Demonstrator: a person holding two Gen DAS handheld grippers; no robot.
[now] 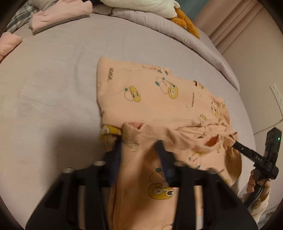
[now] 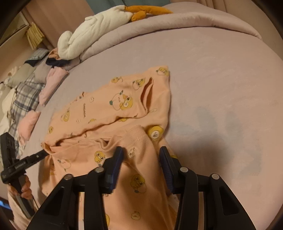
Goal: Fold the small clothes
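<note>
A small peach garment (image 1: pixel 150 99) printed with yellow cartoon ducks lies on the lilac bed sheet (image 1: pixel 53 85). Its near part is lifted and draped toward both cameras. My left gripper (image 1: pixel 139 143) has its jaws apart with the ribbed hem between them, fabric hanging down over them. My right gripper (image 2: pixel 141 150) also stands with jaws apart around the other hem corner of the garment (image 2: pixel 123 106). Each gripper shows in the other's view, touching the cloth edge: the right gripper (image 1: pixel 235 143) and the left gripper (image 2: pixel 45 152).
Folded pink clothes (image 1: pixel 58 16) and another pink piece (image 1: pixel 8 44) lie at the far left of the bed. A white and orange plush toy (image 2: pixel 99 26) rests on the rolled duvet (image 2: pixel 176 23). Plaid and dark clothes (image 2: pixel 26 95) are piled at the left.
</note>
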